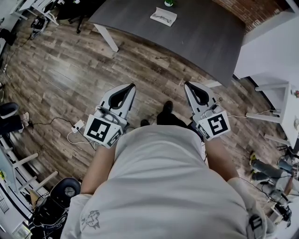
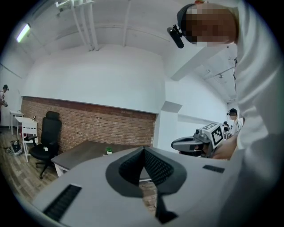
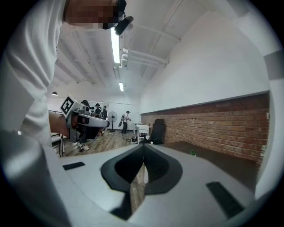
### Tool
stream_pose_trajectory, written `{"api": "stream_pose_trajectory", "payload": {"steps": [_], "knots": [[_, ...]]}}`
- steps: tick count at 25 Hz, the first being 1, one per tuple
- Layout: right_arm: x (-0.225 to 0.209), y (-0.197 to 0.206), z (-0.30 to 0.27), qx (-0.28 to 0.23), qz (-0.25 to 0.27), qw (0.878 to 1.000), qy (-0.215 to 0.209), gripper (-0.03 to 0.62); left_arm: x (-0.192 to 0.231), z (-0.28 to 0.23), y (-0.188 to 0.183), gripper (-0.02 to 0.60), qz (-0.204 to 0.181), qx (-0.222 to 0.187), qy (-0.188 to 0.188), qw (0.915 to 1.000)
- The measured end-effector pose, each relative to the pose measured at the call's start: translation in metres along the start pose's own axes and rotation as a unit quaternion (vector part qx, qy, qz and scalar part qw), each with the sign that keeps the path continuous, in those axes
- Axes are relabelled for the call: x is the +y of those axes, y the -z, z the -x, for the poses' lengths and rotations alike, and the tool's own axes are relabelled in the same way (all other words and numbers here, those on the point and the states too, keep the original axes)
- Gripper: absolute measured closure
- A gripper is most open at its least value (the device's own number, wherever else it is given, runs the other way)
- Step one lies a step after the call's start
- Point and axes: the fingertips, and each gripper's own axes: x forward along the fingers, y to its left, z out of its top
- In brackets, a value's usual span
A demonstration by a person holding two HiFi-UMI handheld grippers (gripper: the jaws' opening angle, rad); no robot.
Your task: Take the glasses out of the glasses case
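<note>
A wood-plank floor (image 1: 70,70) fills most of the head view, and on it stands a dark grey table (image 1: 201,32) with a white leg (image 1: 106,37), backed by a red brick wall (image 2: 88,124). The person, in a white shirt (image 1: 159,186), stands well back from the table, with a stretch of floor between, and holds both grippers out low toward it. The left gripper (image 1: 132,87) has its jaws pressed together with nothing between them, as its own view shows (image 2: 143,149). The right gripper (image 1: 187,84) is the same, tips touching and empty (image 3: 143,145). A black office chair (image 2: 46,137) sits to the left of the table beside white desks (image 2: 24,126). The glasses case (image 1: 163,17) lies flat and pale on the table's far part, well apart from both grippers, with what looks like the thin dark frame of the glasses (image 1: 161,19) on it (too small to tell whether the case is open). Just beyond it stands a small green plant (image 1: 169,3). A white power strip (image 1: 77,126) with its cable lies on the floor by the left gripper.
</note>
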Motion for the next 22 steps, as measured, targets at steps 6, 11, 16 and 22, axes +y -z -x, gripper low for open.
{"api": "stream_pose_trajectory", "payload": {"steps": [6, 11, 16, 22], "knots": [[-0.054, 0.015, -0.006, 0.009, -0.011, 1.0, 0.001, 0.524, 0.001, -0.051, -0.001, 0.571, -0.001, 0.009, -0.004, 1.0], [-0.108, 0.023, -0.011, 0.011, -0.024, 1.0, -0.007, 0.479, -0.002, -0.108, -0.006, 0.571, -0.002, 0.018, -0.003, 0.9998], [-0.16, 0.03, -0.01, 0.014, -0.038, 0.999, -0.012, 0.444, -0.01, -0.159, -0.013, 0.571, -0.007, 0.027, 0.0, 0.9996], [-0.201, 0.041, -0.008, 0.009, -0.05, 0.999, -0.018, 0.441, -0.019, -0.203, -0.011, 0.571, -0.008, 0.042, 0.003, 0.9991]]}}
